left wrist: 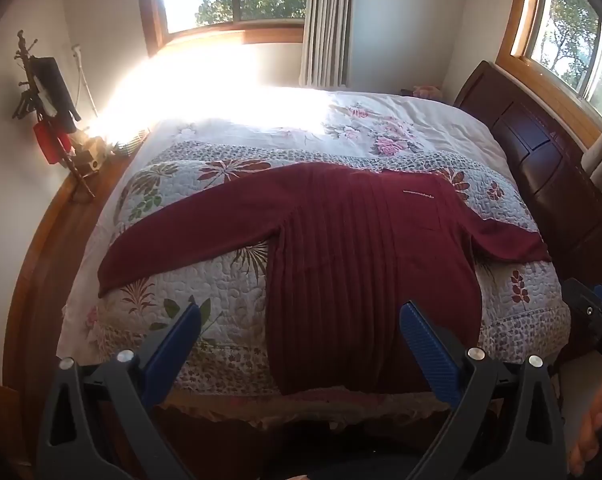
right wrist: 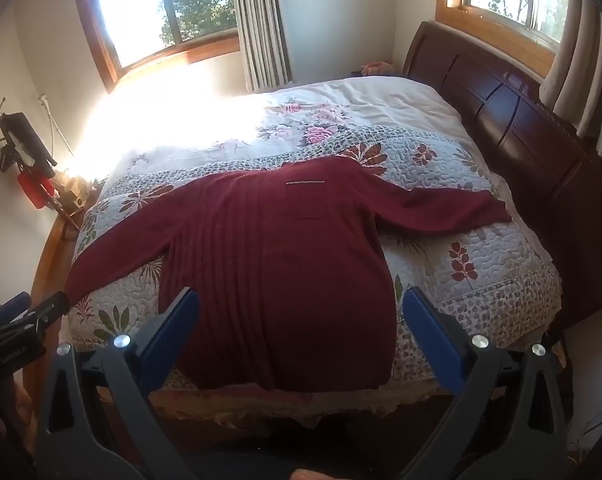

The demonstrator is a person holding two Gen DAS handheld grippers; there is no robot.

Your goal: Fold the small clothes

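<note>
Both sleeves spread, nothing folded yet; first fold judged the step in hand.

Left gripper (left wrist: 300, 330) held above the foot edge of the bed (left wrist: 521, 312), jaws wide apart, empty, clear of the cloth. Right gripper (right wrist: 301, 316) likewise: jaws wide apart, nothing between them, poised over the hem of the sweater (right wrist: 277, 264).

Sweater (left wrist: 365, 264) laid flat across the near half of the bed, on the quilt (right wrist: 461, 240). Long axis running from the foot edge toward the far window (right wrist: 161, 12): hem nearest, hanging slightly over the foot edge; collar pointing away. Sleeves out crosswise, one toward the headboard (right wrist: 521, 132), the other toward the opposite side of the bed, sloping down toward the foot edge. Small pale strip near the collar, probably a label, so likely lying back-up or inside out; hard to say.

To do the fold well:
- Start with a sleeve, not the hem; pinch near the cuff with one layer only.
- Lift just enough to clear the quilt, then carry across the chest, parallel to the shoulder line.
- Steady the shoulder with the other gripper so the body does not drag.
- Repeat from the other side, then bring the hem up to the collar.
- Mind the overhang at the foot edge: likely to slide off if tugged that way.
</note>
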